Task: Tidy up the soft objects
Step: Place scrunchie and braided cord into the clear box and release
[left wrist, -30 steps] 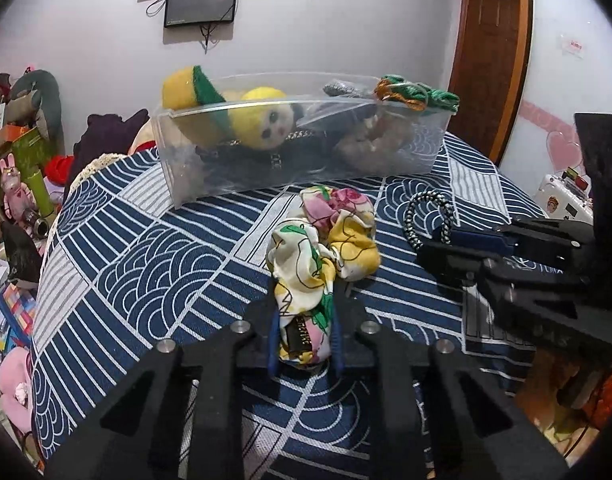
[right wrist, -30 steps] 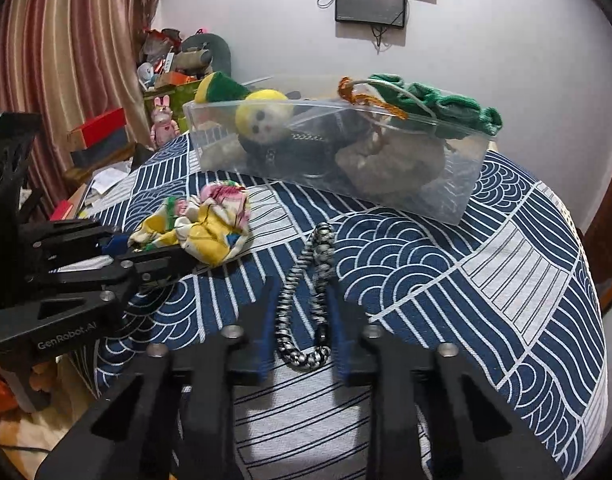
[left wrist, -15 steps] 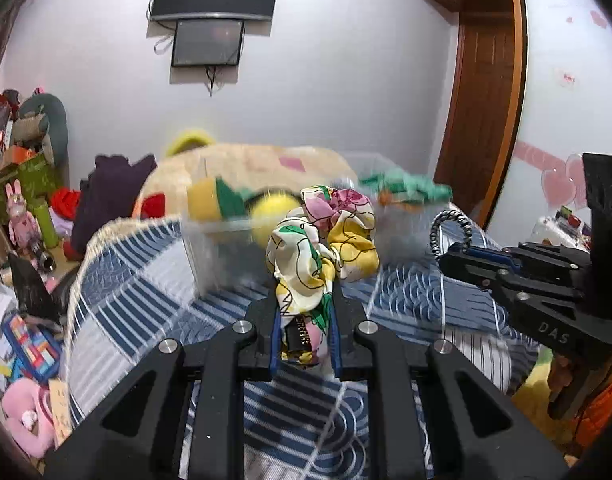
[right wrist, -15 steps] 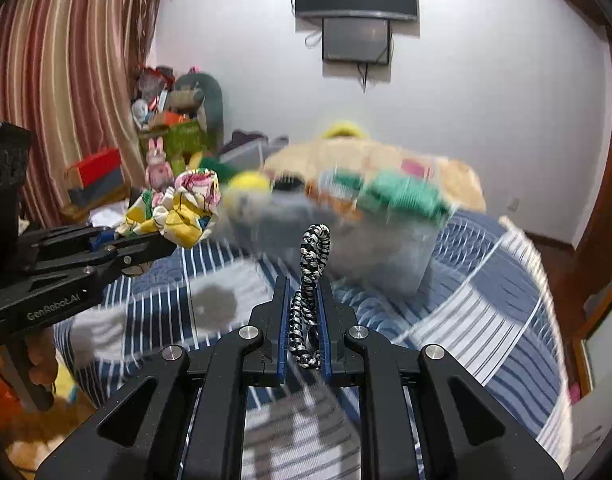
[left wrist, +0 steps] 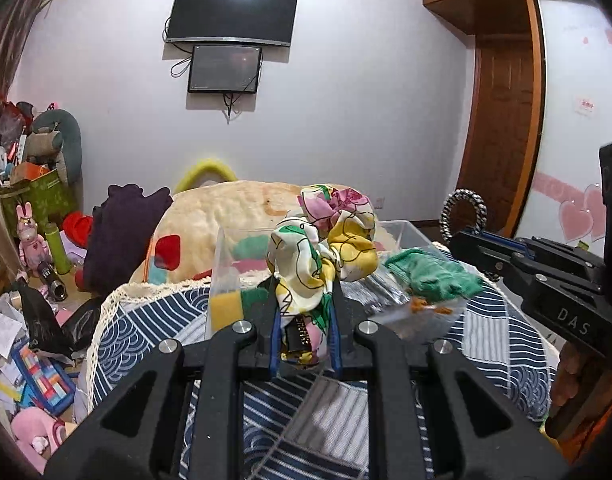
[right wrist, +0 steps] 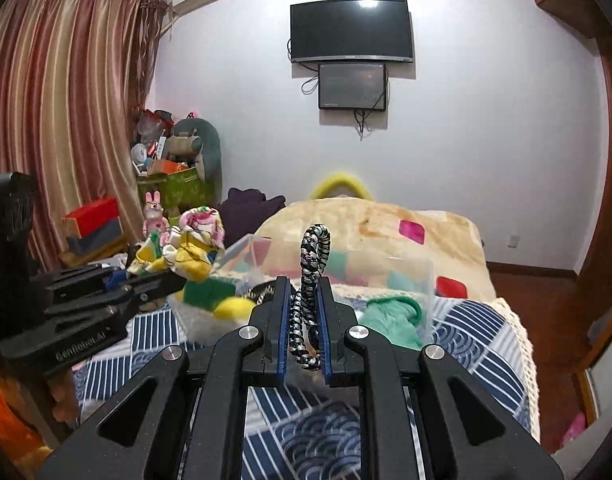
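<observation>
Clear plastic storage bin lies ahead of and below both claws, the left claw clamped on a floral fabric scrunchie, the right claw on a black-and-white braided cord loop.

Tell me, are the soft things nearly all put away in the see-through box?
Partly. The clear box already holds a green knit piece and a yellow plush. In hand: the left gripper clamps the flowery scrunchie, and the right gripper clamps the black-and-white braided loop, both raised above the patterned table. Left: dropping those two into the box.
</observation>
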Motion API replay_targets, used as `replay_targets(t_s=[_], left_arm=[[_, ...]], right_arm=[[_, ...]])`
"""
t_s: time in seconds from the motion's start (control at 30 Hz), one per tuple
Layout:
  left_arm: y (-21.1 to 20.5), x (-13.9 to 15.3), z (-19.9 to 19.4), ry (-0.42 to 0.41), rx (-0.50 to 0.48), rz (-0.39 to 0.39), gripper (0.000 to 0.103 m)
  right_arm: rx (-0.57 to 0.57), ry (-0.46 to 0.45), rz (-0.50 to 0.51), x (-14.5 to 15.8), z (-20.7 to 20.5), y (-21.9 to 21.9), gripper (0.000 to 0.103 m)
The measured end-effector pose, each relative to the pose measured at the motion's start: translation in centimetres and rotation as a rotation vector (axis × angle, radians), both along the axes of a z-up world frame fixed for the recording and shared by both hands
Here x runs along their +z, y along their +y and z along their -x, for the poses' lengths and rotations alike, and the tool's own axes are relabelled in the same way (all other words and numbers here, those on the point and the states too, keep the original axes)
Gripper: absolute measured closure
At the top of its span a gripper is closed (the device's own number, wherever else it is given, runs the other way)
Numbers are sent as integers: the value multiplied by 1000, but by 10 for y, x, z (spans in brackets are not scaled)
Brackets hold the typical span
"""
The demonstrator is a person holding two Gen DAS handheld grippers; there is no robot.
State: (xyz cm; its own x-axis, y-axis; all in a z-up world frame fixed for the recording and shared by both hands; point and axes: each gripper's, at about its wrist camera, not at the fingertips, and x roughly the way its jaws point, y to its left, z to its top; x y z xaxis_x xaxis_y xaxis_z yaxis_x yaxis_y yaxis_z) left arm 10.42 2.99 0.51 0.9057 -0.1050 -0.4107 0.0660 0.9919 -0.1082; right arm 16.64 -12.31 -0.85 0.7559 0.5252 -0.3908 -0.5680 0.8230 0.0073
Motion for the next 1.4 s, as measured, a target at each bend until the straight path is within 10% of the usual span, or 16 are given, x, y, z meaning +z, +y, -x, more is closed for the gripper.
replay_targets(t_s=[0.63, 0.93, 1.13, 1.4], left_arm=[[3, -33, -67, 155, 10, -77, 76], [-3, -35, -59, 152, -19, -116, 59], [3, -27, -47, 141, -19, -62, 57], [5, -7, -12, 62, -8, -34, 55]], right_arm=[[15, 154, 121, -44, -50, 49, 90], [36, 159, 169, -45, -46, 42, 74], [14, 118, 130, -31, -36, 26, 44], [-15, 38, 73, -8, -16, 2, 43]])
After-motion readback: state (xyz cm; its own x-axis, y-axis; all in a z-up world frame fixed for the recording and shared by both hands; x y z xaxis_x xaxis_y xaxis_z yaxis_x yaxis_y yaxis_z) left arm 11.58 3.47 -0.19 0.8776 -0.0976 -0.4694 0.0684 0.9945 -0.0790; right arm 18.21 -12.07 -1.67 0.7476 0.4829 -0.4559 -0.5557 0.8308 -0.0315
